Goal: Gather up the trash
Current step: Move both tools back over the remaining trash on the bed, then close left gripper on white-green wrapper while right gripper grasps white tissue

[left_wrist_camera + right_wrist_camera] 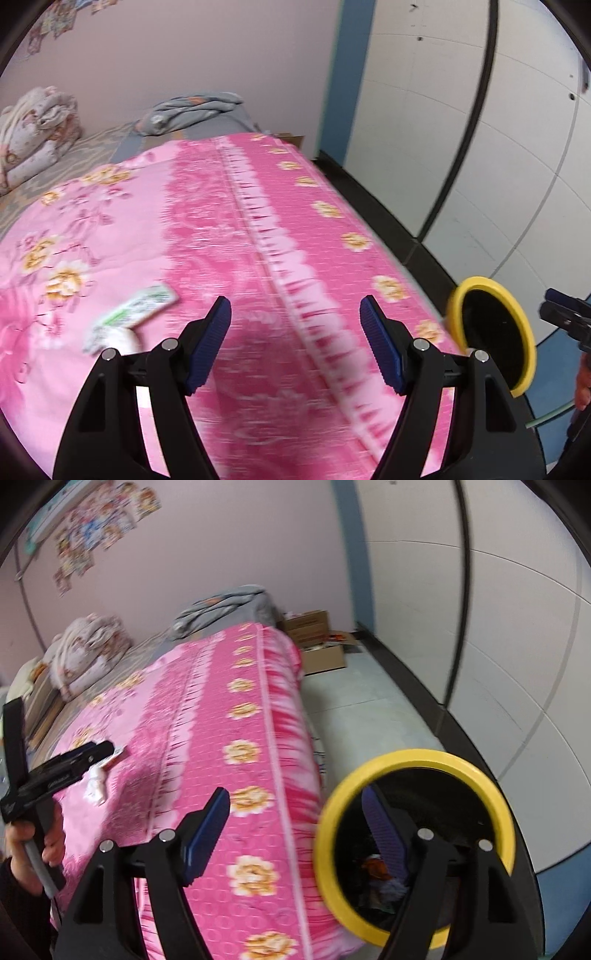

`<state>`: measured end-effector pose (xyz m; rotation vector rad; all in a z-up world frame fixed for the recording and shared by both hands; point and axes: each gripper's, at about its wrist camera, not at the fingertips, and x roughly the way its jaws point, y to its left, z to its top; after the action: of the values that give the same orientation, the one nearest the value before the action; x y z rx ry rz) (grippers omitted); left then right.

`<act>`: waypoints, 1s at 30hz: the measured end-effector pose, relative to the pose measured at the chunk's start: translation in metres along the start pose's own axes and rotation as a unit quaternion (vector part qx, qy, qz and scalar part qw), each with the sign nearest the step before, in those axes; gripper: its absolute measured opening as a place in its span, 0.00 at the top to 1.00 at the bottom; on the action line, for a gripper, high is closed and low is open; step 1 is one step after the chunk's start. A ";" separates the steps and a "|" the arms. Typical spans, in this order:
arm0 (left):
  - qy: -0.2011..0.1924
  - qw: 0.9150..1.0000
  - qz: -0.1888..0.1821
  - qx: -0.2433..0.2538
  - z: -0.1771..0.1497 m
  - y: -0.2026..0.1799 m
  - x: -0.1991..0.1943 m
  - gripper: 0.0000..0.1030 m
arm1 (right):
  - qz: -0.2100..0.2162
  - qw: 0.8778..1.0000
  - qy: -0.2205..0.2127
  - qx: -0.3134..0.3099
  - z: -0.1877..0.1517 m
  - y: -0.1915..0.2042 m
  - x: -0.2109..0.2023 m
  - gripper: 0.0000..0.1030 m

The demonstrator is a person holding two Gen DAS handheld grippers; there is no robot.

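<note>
A bright pink floral bedspread carries yellow-and-white blossoms and a darker pink fringed band. Near its left edge lies a green-and-white printed wrapper. The round bin has a yellow rim and black inside. Black grippers bear blue ribbed pads.

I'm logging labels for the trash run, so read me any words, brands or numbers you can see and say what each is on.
None can be read.
Green and white wrapper on the pink blanket: print too blurred.
Left claw: faint lettering on its black body, too small.
Cardboard boxes on the floor: markings illegible.
Wall stickers: pictures, no legible words.
</note>
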<state>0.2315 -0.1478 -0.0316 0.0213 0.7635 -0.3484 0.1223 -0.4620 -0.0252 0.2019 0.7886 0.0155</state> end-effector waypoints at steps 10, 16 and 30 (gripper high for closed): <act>0.029 0.997 0.066 -0.006 -0.003 0.098 0.010 0.33 | 0.067 0.995 0.036 -0.063 0.001 0.082 0.034 0.29; 0.051 0.995 0.086 -0.013 -0.007 0.137 0.027 0.33 | 0.091 0.990 0.061 -0.085 0.002 0.122 0.058 0.29; 0.098 0.993 0.065 0.001 -0.008 0.162 0.076 0.33 | 0.147 0.974 0.111 -0.131 -0.001 0.204 0.112 0.28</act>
<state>0.3279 -0.0165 -0.1061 0.1088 0.9505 -0.2252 0.2138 -0.2522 -0.0666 0.0651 0.9636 0.4256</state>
